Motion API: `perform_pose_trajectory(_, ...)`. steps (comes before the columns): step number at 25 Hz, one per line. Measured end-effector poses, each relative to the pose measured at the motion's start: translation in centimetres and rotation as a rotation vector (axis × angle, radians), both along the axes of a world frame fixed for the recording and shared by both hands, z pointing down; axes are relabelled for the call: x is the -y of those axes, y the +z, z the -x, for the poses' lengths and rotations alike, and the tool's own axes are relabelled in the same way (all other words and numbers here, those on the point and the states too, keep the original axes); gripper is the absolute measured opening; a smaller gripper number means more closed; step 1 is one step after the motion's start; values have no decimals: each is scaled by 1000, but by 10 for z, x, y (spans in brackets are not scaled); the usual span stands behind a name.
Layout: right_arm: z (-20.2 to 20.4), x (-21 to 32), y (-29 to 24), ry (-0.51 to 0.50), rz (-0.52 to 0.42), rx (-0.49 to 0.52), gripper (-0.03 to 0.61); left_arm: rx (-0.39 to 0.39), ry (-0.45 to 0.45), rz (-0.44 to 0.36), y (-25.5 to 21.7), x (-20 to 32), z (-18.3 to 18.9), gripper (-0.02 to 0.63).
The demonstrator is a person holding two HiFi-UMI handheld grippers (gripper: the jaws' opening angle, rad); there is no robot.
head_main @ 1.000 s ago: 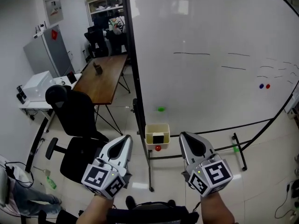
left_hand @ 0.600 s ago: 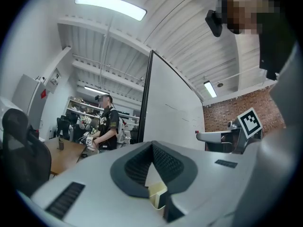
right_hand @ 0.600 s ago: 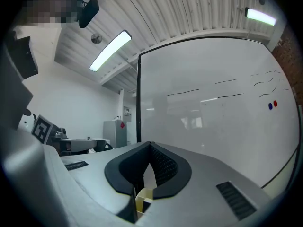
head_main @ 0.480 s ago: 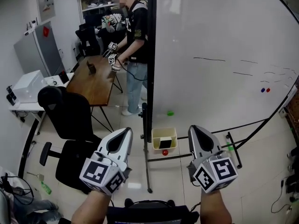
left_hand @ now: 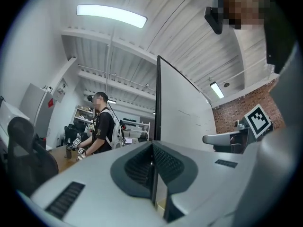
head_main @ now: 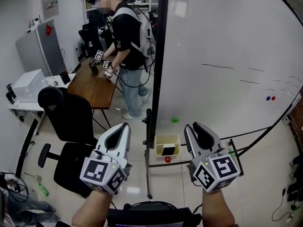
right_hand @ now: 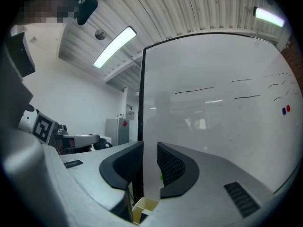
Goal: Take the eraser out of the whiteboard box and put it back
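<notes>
Left gripper [head_main: 125,126]: jaws together, only a thin seam between the pads, nothing held. Right gripper [head_main: 190,126]: jaws have just been opening, now a narrow gap, nothing between the pads. Both are held level in front of me, well apart from the whiteboard box [head_main: 166,136]. The cream box hangs at the lower left corner of the whiteboard [head_main: 222,37], and the black eraser [head_main: 168,150] lies inside it. Red magnet [head_main: 167,159] just under the box; green magnet [head_main: 175,120] above it near the left edge. Blue magnet [head_main: 268,98] and a second red magnet [head_main: 273,98] near the right edge. Pen strokes [head_main: 217,67] are thin lines, no legible words.
</notes>
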State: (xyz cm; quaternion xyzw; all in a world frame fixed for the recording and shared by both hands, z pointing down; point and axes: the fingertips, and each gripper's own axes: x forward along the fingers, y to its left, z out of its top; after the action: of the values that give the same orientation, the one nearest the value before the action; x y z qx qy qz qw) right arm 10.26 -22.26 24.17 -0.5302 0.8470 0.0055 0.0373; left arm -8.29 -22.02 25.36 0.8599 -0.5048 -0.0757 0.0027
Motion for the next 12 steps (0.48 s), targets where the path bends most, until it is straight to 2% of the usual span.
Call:
perform_pose_trajectory(5,3,17,2,-9,0,-4,143,11,-7,4,3,15,-2,32)
perform_pose_trajectory(7,5,26,9,-10,15,-12,144,14,-12,14,7,23,-3,55)
perform_pose_trajectory(12,7,52,55,7,120,-43,176,33,-3,105,40,45,-9,55)
